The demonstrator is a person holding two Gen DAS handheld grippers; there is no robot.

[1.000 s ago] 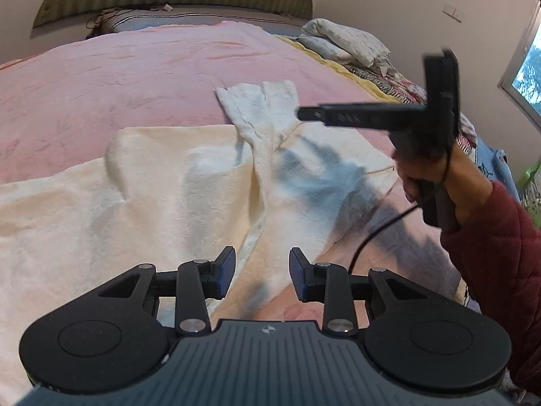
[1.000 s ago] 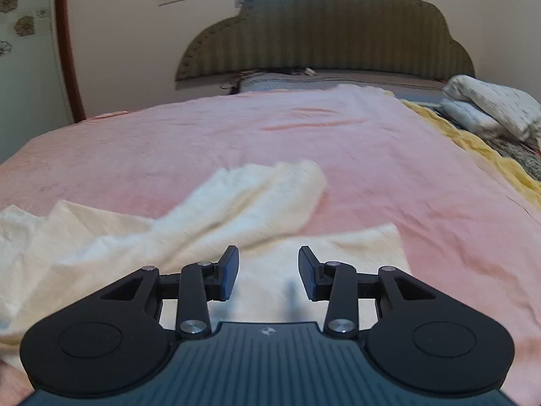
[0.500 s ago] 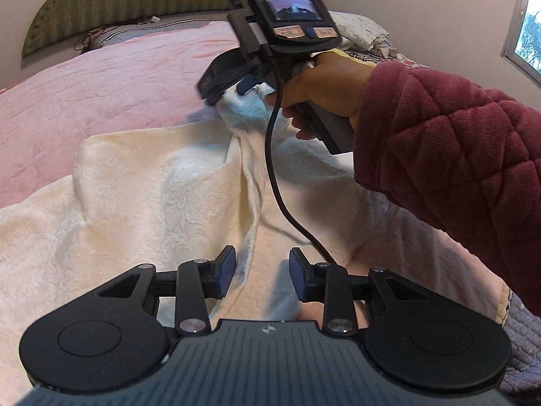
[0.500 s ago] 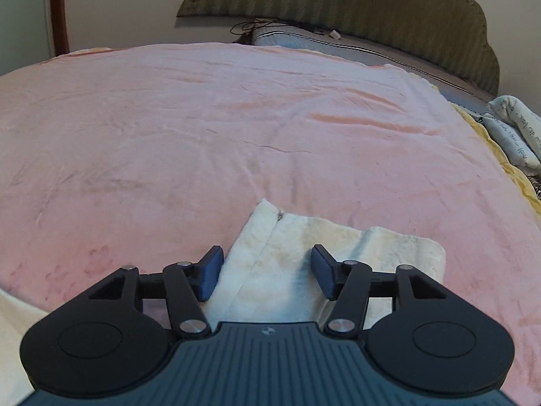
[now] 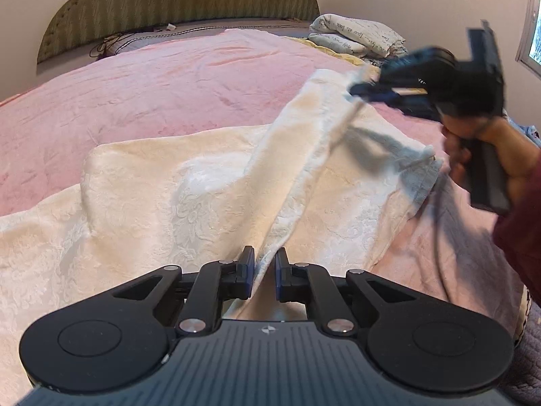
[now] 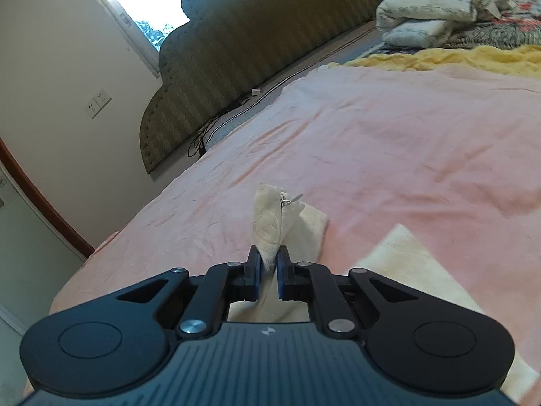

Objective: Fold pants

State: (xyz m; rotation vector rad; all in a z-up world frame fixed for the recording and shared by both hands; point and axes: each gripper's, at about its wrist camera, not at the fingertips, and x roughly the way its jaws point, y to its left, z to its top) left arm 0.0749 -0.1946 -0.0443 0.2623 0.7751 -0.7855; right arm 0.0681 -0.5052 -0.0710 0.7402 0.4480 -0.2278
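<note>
The cream embossed pants [image 5: 209,182] lie spread on the pink bedspread [image 5: 142,88]. My left gripper [image 5: 264,272] is shut on a fold of the pants at their near edge. My right gripper [image 6: 269,270] is shut on the hem end of one pant leg [image 6: 270,223], which stands up between its fingers. In the left wrist view the right gripper [image 5: 368,93] holds that leg lifted above the bed at the right, blurred by motion. The other leg [image 6: 405,260] lies flat on the bed.
A green padded headboard [image 5: 175,0] stands at the far end of the bed. Folded patterned bedding [image 5: 355,34] and a yellow blanket [image 6: 456,57] lie at the far right. A cable [image 5: 436,223] hangs from the right gripper's handle.
Both grippers have closed on the pants. The right gripper has lifted the leg hem off the bed and swung it to the right.
</note>
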